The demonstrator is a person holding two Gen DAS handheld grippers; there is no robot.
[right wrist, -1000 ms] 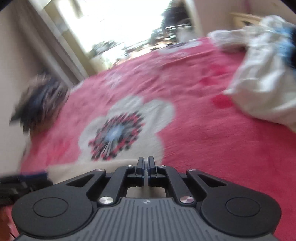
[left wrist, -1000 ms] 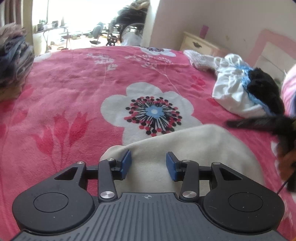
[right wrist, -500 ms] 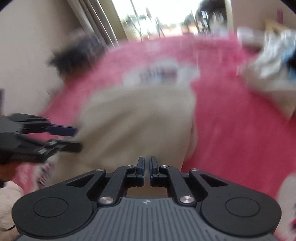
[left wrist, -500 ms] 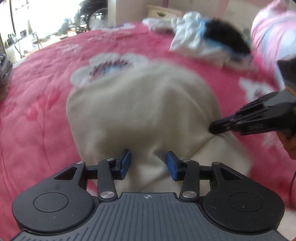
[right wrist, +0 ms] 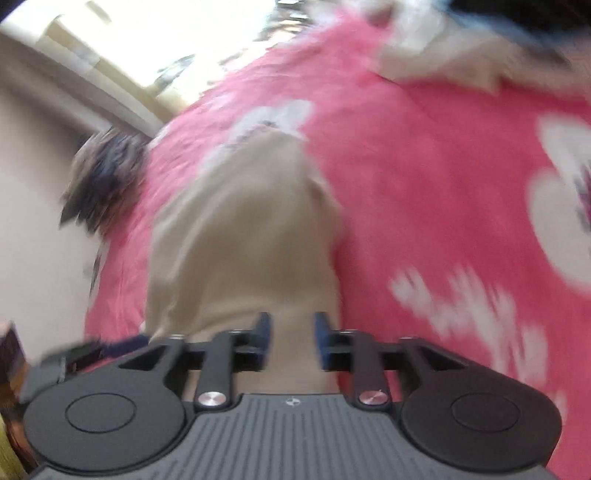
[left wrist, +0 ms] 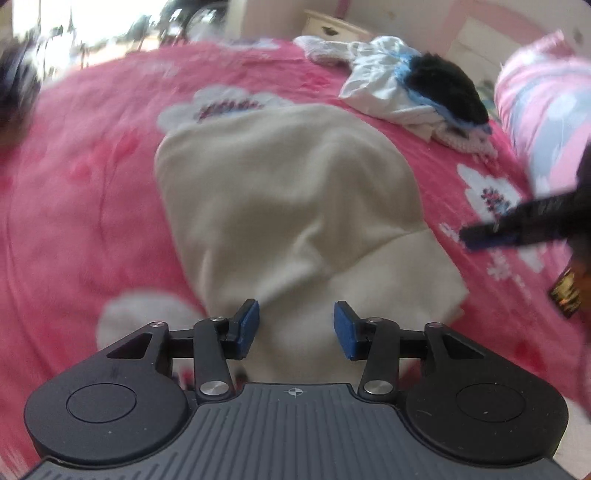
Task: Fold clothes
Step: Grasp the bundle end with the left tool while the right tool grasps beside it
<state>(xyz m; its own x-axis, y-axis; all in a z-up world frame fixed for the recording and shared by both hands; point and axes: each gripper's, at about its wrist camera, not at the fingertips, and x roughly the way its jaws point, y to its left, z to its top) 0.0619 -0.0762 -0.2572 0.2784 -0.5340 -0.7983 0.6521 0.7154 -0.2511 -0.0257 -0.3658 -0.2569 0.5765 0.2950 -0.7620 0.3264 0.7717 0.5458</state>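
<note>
A cream garment (left wrist: 288, 199) lies folded over on the pink flowered bed cover (left wrist: 81, 206), long and narrow, running away from me. My left gripper (left wrist: 295, 328) is open just above its near end, blue pads apart, nothing between them. In the right wrist view the same cream garment (right wrist: 243, 236) stretches ahead, blurred. My right gripper (right wrist: 291, 339) is open over its near edge with a small gap between the pads. The right gripper (left wrist: 517, 227) also shows as a dark blurred shape at the right of the left wrist view, clear of the cloth.
A heap of white, blue and black clothes (left wrist: 413, 92) lies at the far right of the bed. A pink and blue pillow (left wrist: 546, 103) sits at the right edge. A dark fuzzy item (right wrist: 103, 184) lies at the bed's left. A cream nightstand (left wrist: 332, 26) stands behind.
The right gripper has opened and let go of the cream garment, then swung away to the right. The garment now lies folded on the bed. Both views have shifted and blurred.
</note>
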